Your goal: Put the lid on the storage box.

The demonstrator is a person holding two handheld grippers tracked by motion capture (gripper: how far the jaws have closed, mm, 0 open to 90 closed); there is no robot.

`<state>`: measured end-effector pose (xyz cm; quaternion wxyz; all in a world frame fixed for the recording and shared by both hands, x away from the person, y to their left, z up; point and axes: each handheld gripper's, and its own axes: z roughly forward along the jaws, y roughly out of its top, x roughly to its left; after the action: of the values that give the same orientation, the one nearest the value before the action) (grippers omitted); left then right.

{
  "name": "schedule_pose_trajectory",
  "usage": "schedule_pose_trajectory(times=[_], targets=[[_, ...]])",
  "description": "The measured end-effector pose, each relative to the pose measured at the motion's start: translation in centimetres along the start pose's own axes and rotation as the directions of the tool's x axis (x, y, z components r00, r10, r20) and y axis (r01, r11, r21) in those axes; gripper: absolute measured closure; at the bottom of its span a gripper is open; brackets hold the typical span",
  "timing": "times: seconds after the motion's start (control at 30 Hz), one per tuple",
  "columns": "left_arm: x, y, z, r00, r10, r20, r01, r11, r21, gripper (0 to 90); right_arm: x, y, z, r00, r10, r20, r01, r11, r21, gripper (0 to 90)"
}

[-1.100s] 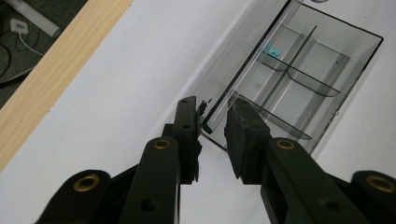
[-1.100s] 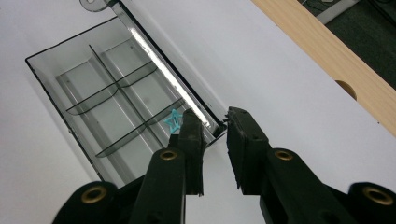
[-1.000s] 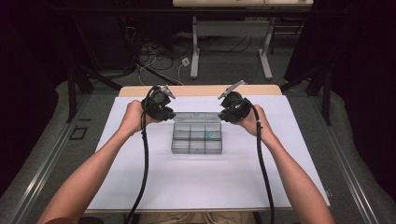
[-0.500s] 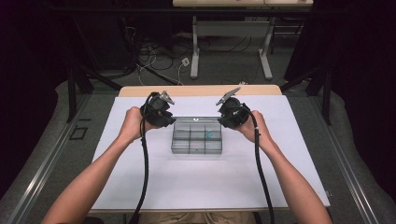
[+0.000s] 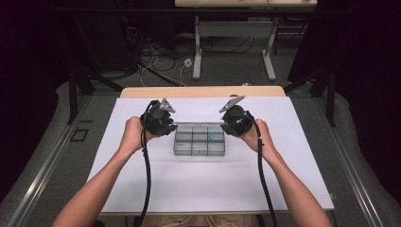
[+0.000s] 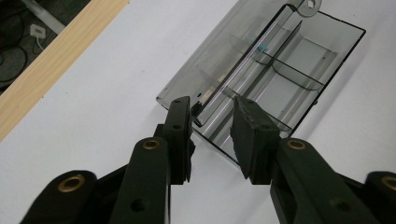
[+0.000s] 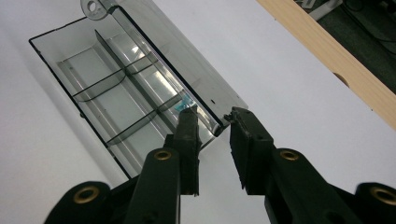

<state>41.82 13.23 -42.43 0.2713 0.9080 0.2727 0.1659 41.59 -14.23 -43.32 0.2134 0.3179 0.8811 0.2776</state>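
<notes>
A clear smoky plastic compartment box [image 5: 199, 140] lies mid-desk on a white sheet [image 5: 203, 184], lid open; no label or writing can be read on it. The left gripper [image 6: 212, 123], jaws just opening, and right gripper [image 7: 212, 128] both straddle lid corners, released.

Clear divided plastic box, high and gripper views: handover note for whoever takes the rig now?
Left gripper: jaws just been opening, now apart, straddling the left end of the clear divided plastic box at its lid hinge; pads not pressing.
Right gripper: jaws apart at the right end, astride the lid's corner; no grip.
The box sits mid-table on the white tabletop, its clear lid folded open to the far side. A small teal item is in a right-hand compartment.
Done: lid open, released.
Left, likely: back both grippers off.
</notes>
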Motion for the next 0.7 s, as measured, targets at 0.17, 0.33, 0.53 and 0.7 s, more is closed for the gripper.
schedule_pose_trajectory(times=[0.17,0.33,0.53,0.7], targets=[[-0.6,-0.8,0.2,0.9998,-0.017,-0.01,0.017,0.9995,-0.027,68.0,0.7,-0.6,-0.1,0.9999,0.0,0.016,0.0,1.0,0.001,72.4],[-1.2,-1.4,0.3,0.9996,-0.025,-0.011,0.025,0.9988,-0.043,68.3,1.2,-1.2,-0.2,0.9999,0.005,0.016,-0.005,1.0,0.001,72.3],[-1.9,-2.2,0.6,0.9988,-0.044,-0.021,0.043,0.9982,-0.043,68.4,1.9,-1.7,-0.1,0.9996,0.002,0.026,-0.002,1.0,0.002,71.2],[-2.3,-2.8,0.9,0.9988,-0.046,-0.017,0.045,0.9982,-0.039,68.3,2.4,-2.2,0.0,0.9997,0.007,0.024,-0.008,1.0,0.005,70.2]])
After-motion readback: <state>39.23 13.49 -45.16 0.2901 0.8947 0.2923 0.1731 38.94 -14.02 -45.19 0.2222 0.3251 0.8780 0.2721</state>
